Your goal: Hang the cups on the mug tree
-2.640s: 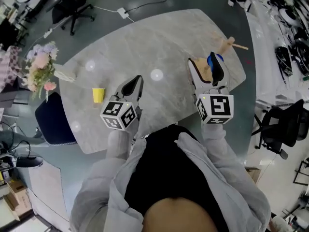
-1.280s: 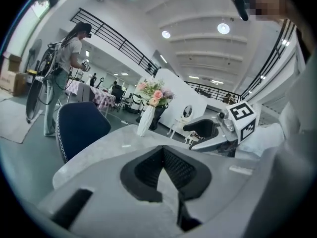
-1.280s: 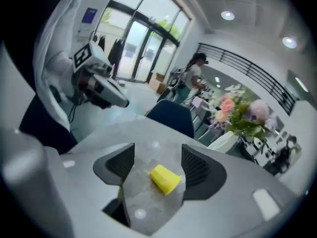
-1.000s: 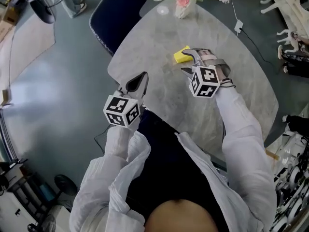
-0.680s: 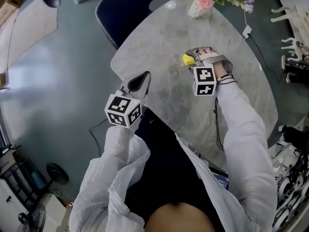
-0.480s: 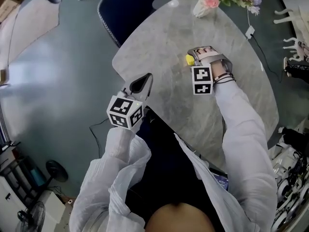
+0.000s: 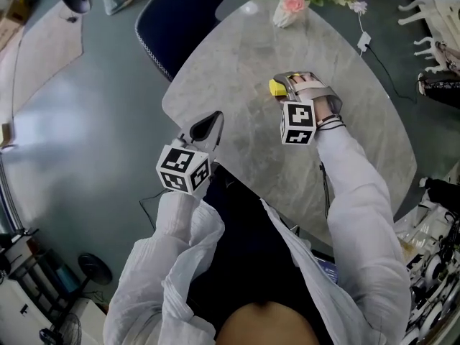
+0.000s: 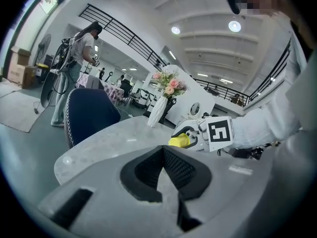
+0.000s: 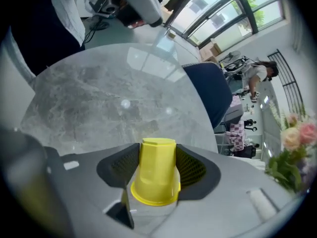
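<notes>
A small yellow cup (image 7: pixel 276 87) is at the far part of the grey marble table (image 7: pixel 237 56). My right gripper (image 7: pixel 282 86) reaches down onto it; its jaws have just been closing, and both dark pads press on the cup's sides. In the right gripper view the cup (image 9: pixel 157 170) fills the gap of that gripper (image 9: pixel 157 157), rim toward the camera. The left gripper view shows the same cup (image 8: pixel 179 141) held in the right gripper (image 8: pixel 190 135). My left gripper (image 7: pixel 208 121) hangs shut and empty at the table's near edge, its pads (image 8: pixel 183 167) together. No mug tree is in view.
A white vase of pink flowers (image 7: pixel 287 9) stands at the table's far edge, behind the cup. A dark blue chair (image 7: pixel 176 13) is pushed up at the far left. A person (image 8: pixel 79 58) stands in the background. A cable and plug (image 7: pixel 363 42) lie on the floor to the right.
The right gripper has sunk over the yellow cup and its jaws have narrowed onto it. The head view has shifted slightly. The left gripper has kept its place.
</notes>
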The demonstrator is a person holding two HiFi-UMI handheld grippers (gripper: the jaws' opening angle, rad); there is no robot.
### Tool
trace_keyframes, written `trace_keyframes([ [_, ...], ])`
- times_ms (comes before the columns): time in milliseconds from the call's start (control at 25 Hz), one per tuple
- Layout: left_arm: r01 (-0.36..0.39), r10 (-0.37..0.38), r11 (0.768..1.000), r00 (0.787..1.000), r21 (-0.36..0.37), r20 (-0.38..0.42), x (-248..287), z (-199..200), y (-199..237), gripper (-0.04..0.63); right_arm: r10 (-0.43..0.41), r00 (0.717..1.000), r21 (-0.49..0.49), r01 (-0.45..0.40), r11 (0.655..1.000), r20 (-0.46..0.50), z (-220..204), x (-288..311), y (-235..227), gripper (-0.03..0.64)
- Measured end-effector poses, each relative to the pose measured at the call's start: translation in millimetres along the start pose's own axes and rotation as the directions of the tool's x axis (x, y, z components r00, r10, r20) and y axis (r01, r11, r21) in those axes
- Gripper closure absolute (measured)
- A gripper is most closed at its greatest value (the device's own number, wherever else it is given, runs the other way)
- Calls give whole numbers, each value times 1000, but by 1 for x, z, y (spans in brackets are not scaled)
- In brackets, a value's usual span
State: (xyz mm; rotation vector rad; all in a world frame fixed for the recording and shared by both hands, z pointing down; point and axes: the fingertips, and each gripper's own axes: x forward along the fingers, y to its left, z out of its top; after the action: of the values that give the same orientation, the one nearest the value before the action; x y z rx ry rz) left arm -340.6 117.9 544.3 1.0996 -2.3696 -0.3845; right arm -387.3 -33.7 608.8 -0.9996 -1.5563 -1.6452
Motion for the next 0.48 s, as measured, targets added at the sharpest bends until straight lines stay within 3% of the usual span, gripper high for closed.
trace_keyframes([
  [280,81,-81,994,997,67,-6,24,22,-30,595,-142,988,234,124,964,58,-17,-56,-24,373],
  [400,117,-116,990,993,81,-12,29,27,-50,595,-190,979,352,152,923,76,-25,-83,-26,374],
  [480,146,-145,985,989,96,-16,32,32,-62,595,-234,969,444,178,878,75,-30,-103,-26,374],
])
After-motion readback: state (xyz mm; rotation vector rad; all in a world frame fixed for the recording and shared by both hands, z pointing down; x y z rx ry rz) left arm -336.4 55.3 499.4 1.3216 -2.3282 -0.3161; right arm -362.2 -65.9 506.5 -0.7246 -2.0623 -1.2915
